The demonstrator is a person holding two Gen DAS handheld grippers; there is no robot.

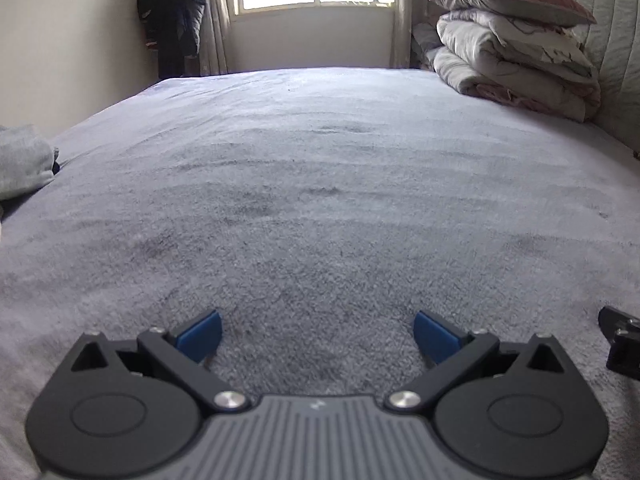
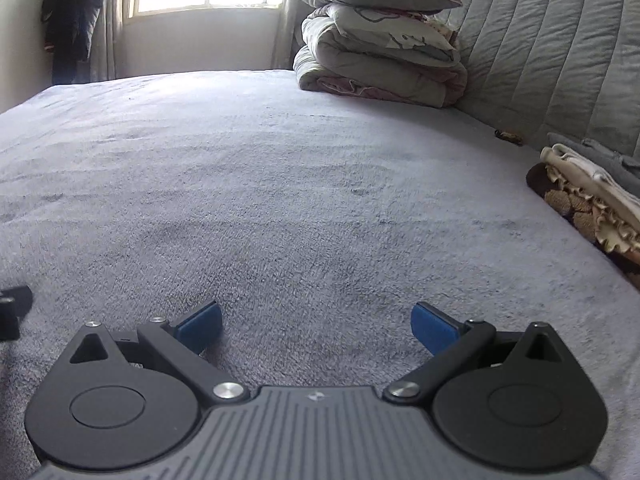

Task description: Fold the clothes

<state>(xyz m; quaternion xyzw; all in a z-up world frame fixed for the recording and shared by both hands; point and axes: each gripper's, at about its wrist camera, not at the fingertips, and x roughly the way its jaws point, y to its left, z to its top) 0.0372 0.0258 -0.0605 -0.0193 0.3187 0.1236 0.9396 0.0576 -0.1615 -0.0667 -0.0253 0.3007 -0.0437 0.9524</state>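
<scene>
We had both grippers low over the bed (image 1: 320,152), side by side, nothing held. Left gripper (image 1: 318,338): jaws spread wide, blue pads (image 1: 200,334) clear of the blanket. Right gripper (image 2: 316,328): same, jaws spread, empty.

Clothes weren't in the work zone. A pile (image 2: 592,196) sat at the right edge of the bed near the headboard (image 2: 560,60): cream frilled piece on top of a brown patterned one, grey garment behind. Another grey garment (image 1: 24,164) sat at the far left edge, folded or bunched, we couldn't tell. Stacked bedding (image 1: 516,56) with a pillow on top was in the far corner, not ours to touch.

Our read: the step was fetching one garment to the open middle. To do it well we needed to take the top cream piece only, pinch a single layer at an edge or a corner, lift it clear of the pile so nothing dragged along, then spread it flat mid-bed with both grippers on opposite corners. The plush blanket would likely grab fabric, so lift rather than slide.
</scene>
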